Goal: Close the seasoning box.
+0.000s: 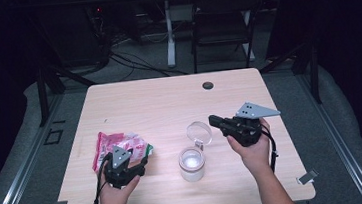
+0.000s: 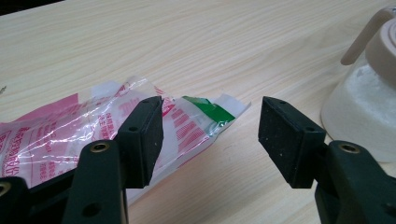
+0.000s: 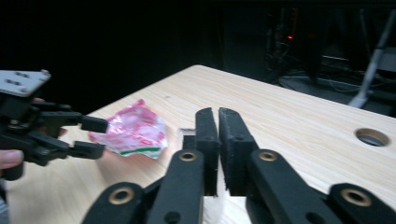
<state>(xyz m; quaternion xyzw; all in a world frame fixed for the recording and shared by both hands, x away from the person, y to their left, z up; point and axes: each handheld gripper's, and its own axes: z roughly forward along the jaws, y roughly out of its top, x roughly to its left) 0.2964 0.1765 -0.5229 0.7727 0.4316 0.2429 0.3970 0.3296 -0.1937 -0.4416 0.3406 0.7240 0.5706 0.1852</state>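
A crinkled pink-and-white plastic packet with a green corner lies flat at the table's left. My left gripper is low over its near right end. In the left gripper view the gripper stands open; the packet lies beside and beyond the left pad, and neither pad presses it. A clear jar with white powder stands mid-table, its flip lid swung open. My right gripper hovers just right of the lid. Its jaws are shut with nothing between them.
The wooden table has a round cable hole near its far edge. A dark chair and a white desk leg stand on the floor beyond. The jar stands close to the right of my left gripper.
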